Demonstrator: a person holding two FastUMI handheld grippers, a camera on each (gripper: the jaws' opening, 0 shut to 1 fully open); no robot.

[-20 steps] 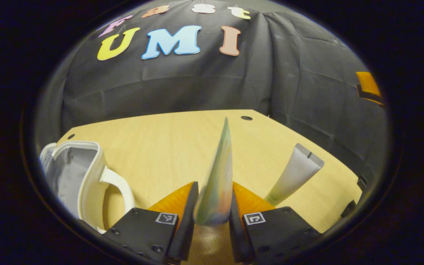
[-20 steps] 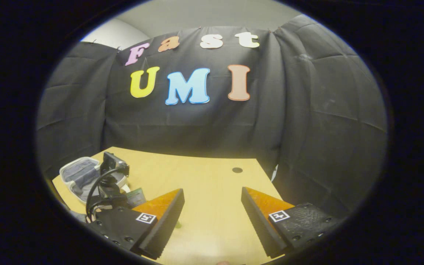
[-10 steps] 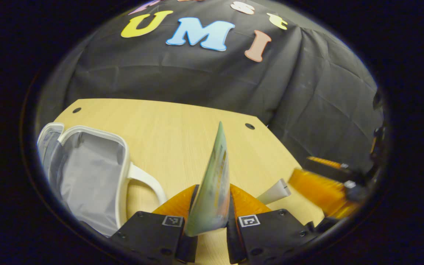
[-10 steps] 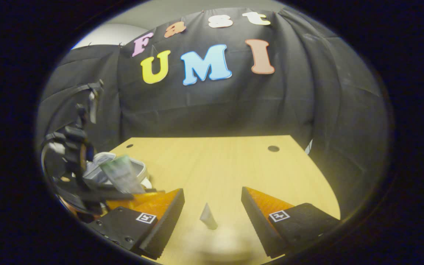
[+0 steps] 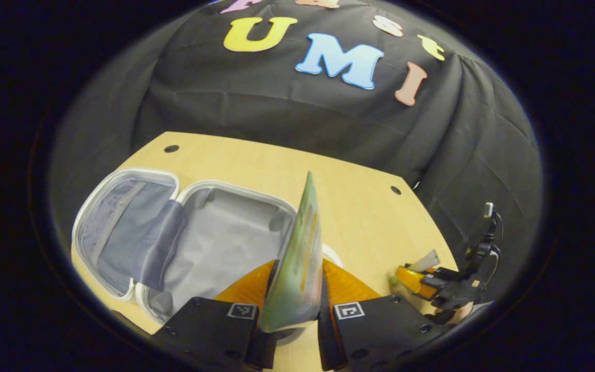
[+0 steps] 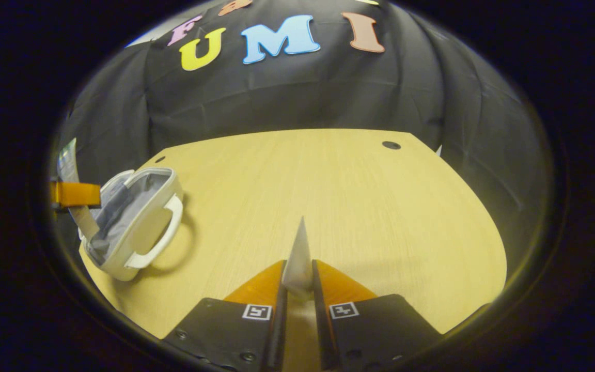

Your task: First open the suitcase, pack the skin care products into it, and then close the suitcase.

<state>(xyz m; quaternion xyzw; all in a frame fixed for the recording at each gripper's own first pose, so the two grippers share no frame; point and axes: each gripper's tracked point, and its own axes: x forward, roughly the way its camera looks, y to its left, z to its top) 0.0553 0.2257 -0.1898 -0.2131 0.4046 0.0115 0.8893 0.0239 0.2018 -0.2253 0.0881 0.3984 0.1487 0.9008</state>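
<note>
While the suitcase [image 5: 184,243] lies open at ten o'clock, both jaws pinch tubes: left tube [image 5: 297,263], right tube [image 6: 298,263]. Packing step; next, lower the left tube in.

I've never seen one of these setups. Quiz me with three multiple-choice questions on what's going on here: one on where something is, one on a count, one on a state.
1. Where is the suitcase in the right gripper view?
A. On the table's left part
B. On the floor
C. Hanging on the wall

2. How many tubes are held in grippers?
A. None
B. One
C. Two

3. What state is the suitcase in?
A. Zipped shut
B. Open, its grey lining showing
C. Upside down

Answers:
1. A: it rests on the wooden table, left of the right gripper.
2. C: the left gripper pinches a green tube, and the right gripper pinches a pale tube.
3. B: the left gripper view shows both halves spread, with nothing visible inside.
</note>
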